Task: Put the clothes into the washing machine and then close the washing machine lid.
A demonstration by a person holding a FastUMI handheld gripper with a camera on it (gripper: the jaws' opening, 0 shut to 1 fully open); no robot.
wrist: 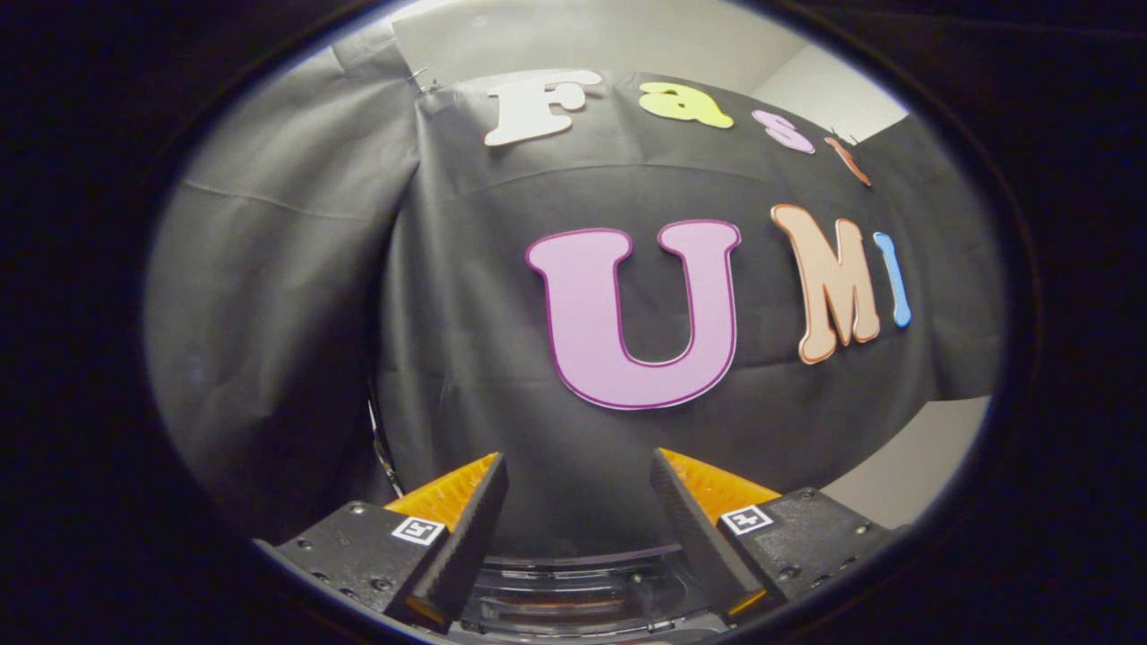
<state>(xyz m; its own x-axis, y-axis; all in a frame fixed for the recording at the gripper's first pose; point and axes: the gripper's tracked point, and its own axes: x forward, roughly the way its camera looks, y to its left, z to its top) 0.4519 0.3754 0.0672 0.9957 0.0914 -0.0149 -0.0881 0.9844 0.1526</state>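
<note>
Low between the roots of the fingers lies a curved, glossy dark surface with a thin pale rim arcing across its far edge. It is probably the top of the washing machine (573, 593), though too little of it shows to tell how its lid stands or whether anything rests on it. Reflections streak its sheen. Its far edge meets the foot of the black cloth wall (502, 358), which rises just behind it. The gripper (578, 459) hangs above this surface with its fingers spread apart, nothing between them, pointing at the cloth.
</note>
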